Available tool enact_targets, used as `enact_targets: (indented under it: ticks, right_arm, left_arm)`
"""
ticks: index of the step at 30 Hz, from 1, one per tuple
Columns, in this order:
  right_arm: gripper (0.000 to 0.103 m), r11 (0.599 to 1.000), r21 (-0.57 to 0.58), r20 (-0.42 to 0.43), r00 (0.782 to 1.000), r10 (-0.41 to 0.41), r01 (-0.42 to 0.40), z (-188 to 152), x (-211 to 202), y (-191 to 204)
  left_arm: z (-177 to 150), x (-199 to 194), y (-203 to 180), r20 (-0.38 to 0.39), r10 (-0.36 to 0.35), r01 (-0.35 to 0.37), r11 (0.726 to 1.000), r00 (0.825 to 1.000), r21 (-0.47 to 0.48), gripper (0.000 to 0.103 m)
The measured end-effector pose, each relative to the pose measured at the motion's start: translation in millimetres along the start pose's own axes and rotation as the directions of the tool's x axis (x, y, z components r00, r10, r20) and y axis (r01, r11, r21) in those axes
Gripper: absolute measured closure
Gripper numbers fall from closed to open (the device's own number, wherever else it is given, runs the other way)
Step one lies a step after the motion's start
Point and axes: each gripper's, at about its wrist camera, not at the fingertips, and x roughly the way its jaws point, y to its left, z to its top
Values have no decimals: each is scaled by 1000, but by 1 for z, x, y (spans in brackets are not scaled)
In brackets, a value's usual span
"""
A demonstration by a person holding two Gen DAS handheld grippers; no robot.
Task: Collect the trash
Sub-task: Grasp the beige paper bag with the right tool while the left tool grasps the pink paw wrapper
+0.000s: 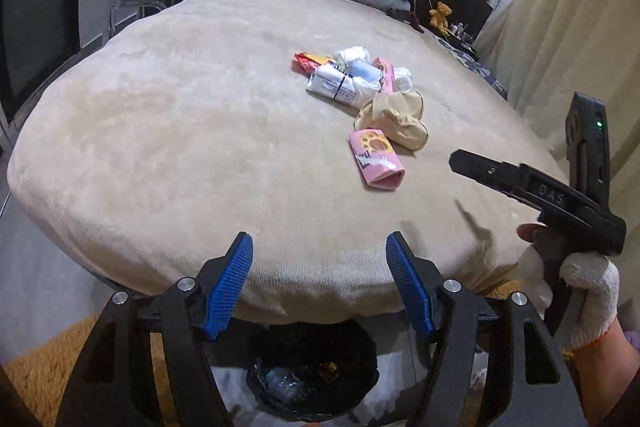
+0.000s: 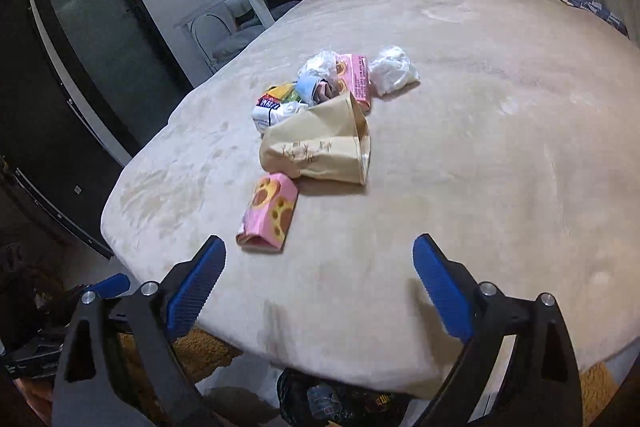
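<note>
Trash pile (image 2: 316, 111) sits mid-bed on the beige blanket (image 2: 480, 187), well clear of both grippers: pink cookie-print packet (image 2: 267, 213) nearest the foot edge, crumpled tan paper bag (image 2: 320, 147) just behind and touching it, then a cluster of a white printed wrapper (image 2: 269, 113), a blue wad (image 2: 308, 87), a second pink box (image 2: 354, 79), an orange-yellow wrapper (image 1: 310, 61) and a clear plastic bag (image 2: 394, 71) at the far side. Black-lined bin (image 1: 312, 375) on the floor below the foot edge already has a few items in it, contents unclear, so I'd judge collection started but most of it left: at least seven pieces on the bed. Left gripper (image 1: 320, 283) empty, jaws partly spread, hanging over the foot edge above the bin. Right gripper (image 2: 318, 287) empty, jaws spread wide, aimed at the near pink packet; seen from the left camera it's held in a white-gloved hand (image 1: 576, 291). Likely next pick is that packet. Nothing is pinched now.
</note>
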Motion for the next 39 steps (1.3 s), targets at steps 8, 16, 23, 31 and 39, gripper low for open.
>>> enact_targets:
  ticks: [8,16,23,31,39]
  right_arm:
    - [5,998,-23,-36,998,-56,55,41,54,4]
    - [5,998,-16,-81,994,-66,65,50,91,9]
    - [12,997,-18,-101,992,-79,77,58,103,13]
    - [15,998,-15,-77,995,-63,62,63,90,9]
    - [15,999,10,-50,998,-30,30,58,55,-2]
  left_arm:
    - [13,8,7,-8,-6,7,1000,1000,14,20]
    - [19,9,13,4,-7,7,1000,1000,0,7]
    - [22,11,16,3,6,-6,1000,1000,-10,7]
    - [23,12,13,-6,29,-29,1000,1000,-5,7]
    - [28,22,1,-19,28,-28,1000,999,9,7]
